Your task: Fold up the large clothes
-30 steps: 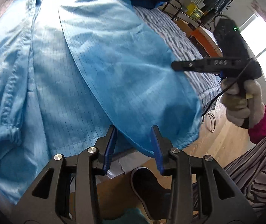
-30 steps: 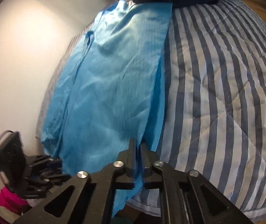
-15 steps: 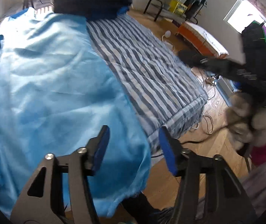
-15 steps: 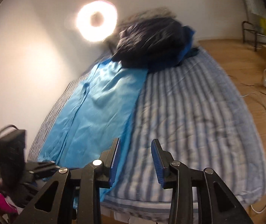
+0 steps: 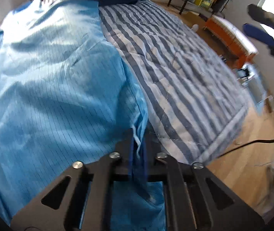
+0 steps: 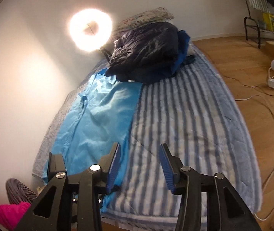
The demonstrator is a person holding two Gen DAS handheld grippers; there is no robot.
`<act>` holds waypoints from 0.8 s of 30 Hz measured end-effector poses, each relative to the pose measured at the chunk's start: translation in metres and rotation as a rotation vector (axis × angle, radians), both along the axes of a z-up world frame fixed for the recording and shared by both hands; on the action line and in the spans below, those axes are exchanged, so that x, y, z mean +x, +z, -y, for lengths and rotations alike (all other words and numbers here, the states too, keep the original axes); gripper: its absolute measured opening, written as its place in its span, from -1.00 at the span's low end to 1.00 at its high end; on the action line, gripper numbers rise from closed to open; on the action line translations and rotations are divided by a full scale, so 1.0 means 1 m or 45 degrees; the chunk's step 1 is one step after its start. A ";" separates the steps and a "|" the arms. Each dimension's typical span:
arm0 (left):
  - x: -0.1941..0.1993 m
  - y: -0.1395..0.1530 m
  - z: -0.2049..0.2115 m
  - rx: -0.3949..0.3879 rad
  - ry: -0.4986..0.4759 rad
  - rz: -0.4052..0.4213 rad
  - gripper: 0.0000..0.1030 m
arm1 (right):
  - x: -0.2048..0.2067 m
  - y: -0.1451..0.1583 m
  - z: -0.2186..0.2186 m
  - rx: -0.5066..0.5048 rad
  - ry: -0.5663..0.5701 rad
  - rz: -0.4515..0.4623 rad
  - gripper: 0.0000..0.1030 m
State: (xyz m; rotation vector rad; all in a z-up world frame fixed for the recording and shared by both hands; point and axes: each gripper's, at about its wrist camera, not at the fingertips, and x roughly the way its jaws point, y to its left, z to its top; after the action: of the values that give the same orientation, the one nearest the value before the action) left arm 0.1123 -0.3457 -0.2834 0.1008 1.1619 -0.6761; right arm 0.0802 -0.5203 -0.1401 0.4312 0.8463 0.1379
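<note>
Left wrist view: light-blue garment (image 5: 56,88) spread lengthwise along one side of the striped quilt (image 5: 185,73), lower hem corner pinched between the pads of the left gripper (image 5: 137,144); jaws wide half a second ago, now just closed on the fabric. Right wrist view: right gripper (image 6: 139,159) above the near end of the bed, jaws just parted and holding nothing, where a second ago nearly shut over the hem. Dark bundle of clothes (image 6: 146,53) at the bed's far end, ring light (image 6: 90,29) behind. Probable reading: hem handed over to the left side, next fold about to start.
</note>
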 end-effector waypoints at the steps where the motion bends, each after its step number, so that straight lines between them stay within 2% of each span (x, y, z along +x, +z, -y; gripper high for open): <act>1: 0.003 0.004 -0.008 -0.059 0.010 -0.040 -0.97 | 0.007 -0.001 -0.001 0.019 0.008 -0.005 -0.08; 5: 0.008 0.030 -0.031 -0.250 0.051 -0.081 -0.98 | 0.048 -0.009 -0.005 0.089 0.046 -0.037 0.15; 11: 0.011 0.056 -0.073 -0.487 0.121 -0.143 -0.99 | 0.110 -0.044 -0.010 0.263 0.049 -0.105 0.16; 21: 0.015 0.065 -0.089 -0.548 0.116 -0.147 -0.99 | 0.213 -0.129 -0.037 0.563 -0.001 -0.228 0.17; 23: 0.016 0.065 -0.097 -0.556 0.111 -0.153 -0.99 | 0.231 -0.137 -0.043 0.564 -0.017 -0.235 0.09; 24: 0.018 0.065 -0.096 -0.565 0.110 -0.161 -0.99 | 0.237 -0.140 -0.044 0.575 -0.019 -0.235 -0.01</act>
State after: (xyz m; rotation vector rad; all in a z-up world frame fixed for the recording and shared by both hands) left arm 0.1300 -0.2494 -0.2188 -0.3696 1.1045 -0.8574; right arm 0.3173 -0.4761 -0.2798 0.8841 0.9940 0.2808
